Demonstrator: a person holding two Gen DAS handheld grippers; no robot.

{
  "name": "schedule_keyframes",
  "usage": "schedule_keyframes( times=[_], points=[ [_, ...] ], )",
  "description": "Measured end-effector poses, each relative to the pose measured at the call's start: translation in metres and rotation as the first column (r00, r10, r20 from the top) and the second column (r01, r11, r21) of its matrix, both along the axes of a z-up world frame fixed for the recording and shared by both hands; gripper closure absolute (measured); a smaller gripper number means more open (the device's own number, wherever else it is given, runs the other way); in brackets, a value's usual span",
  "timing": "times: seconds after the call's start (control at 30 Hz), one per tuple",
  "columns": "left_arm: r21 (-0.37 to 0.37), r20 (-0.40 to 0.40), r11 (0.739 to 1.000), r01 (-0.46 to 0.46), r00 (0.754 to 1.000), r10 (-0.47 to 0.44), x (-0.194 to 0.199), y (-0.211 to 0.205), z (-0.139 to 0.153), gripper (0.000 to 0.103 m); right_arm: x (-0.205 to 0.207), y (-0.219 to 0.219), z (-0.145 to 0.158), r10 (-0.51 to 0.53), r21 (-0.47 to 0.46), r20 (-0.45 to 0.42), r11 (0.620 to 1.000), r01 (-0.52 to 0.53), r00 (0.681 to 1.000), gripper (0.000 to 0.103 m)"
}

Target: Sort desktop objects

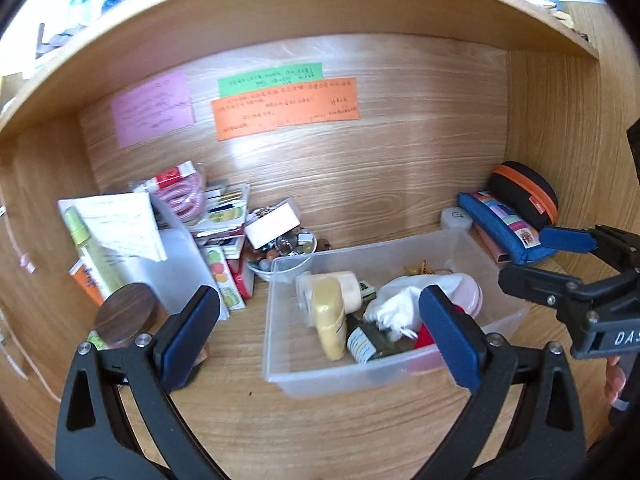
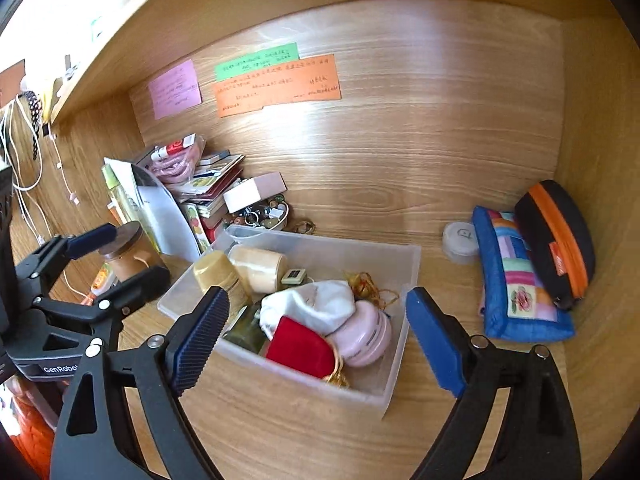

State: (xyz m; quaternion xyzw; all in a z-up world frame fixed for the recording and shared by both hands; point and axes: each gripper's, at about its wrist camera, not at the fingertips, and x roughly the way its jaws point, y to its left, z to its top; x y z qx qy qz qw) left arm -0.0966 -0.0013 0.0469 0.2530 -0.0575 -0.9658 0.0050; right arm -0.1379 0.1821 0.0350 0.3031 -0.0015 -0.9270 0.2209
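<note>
Your left gripper [image 1: 320,336] gapes wide and empty just beside the wooden-lidded round jar [image 1: 124,314]; your right gripper [image 2: 316,344] hangs wide and empty over the clear plastic bin [image 2: 404,364] of small items. Swing carelessly and you could topple the jar or the leaning stack of packets [image 1: 224,248].

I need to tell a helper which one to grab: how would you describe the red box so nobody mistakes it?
Find the clear bin in the middle of the wooden desk. The red box lies at its near edge, between a white cloth and a pink round case. It is the bin's only red, velvety thing.
</note>
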Motion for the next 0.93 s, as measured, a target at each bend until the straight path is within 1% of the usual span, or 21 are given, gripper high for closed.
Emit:
schedule_keyframes(
  times=[0.07,0.27,0.3,0.37,0.47,0.57,0.67,0.77,0.93],
  points=[
    [0.014,0.001,1.0,-0.005,1.0,0.005,0.011,-0.003,0.0,0.002,0.011,-0.002,0.0,-0.014,0.006,-0.01,1.0,0.015,1.0,0.006],
    [0.058,0.014,0.998,-0.009,1.0,0.008,0.032,-0.006,0.0,0.002,0.049,-0.007,0.004,-0.04,0.07,-0.074,0.996,0.046,0.996,0.004],
    [0.065,0.013,0.998,-0.01,1.0,0.009,0.034,-0.006,0.0,0.002,0.054,-0.007,0.006,-0.04,0.074,-0.087,0.996,0.047,0.995,0.004],
    [0.086,0.011,0.996,-0.005,1.0,0.004,0.041,-0.006,0.0,0.002,0.067,-0.005,0.008,-0.036,0.062,-0.107,0.997,0.043,0.994,0.0],
    [0.106,0.007,0.994,-0.008,1.0,0.007,0.048,-0.006,-0.002,0.002,0.08,-0.001,0.008,-0.067,0.057,-0.125,0.996,0.074,0.99,0.0],
    [0.102,0.016,0.995,-0.008,1.0,0.006,0.053,-0.002,-0.006,0.002,0.088,-0.002,0.006,-0.093,0.099,-0.148,0.989,0.108,0.985,0.0],
    [0.092,0.018,0.996,-0.013,1.0,0.012,0.057,0.001,-0.009,0.002,0.096,-0.006,0.007,-0.108,0.15,-0.191,0.979,0.137,0.976,0.0],
    [0.093,0.019,0.996,-0.01,1.0,0.008,0.058,0.004,-0.011,0.002,0.103,-0.008,0.007,-0.101,0.166,-0.227,0.976,0.14,0.969,0.0],
    [0.06,0.008,0.998,-0.011,1.0,0.01,0.06,0.012,-0.012,0.002,0.105,-0.011,-0.001,-0.097,0.192,-0.231,0.971,0.144,0.968,0.0]
  ],
)
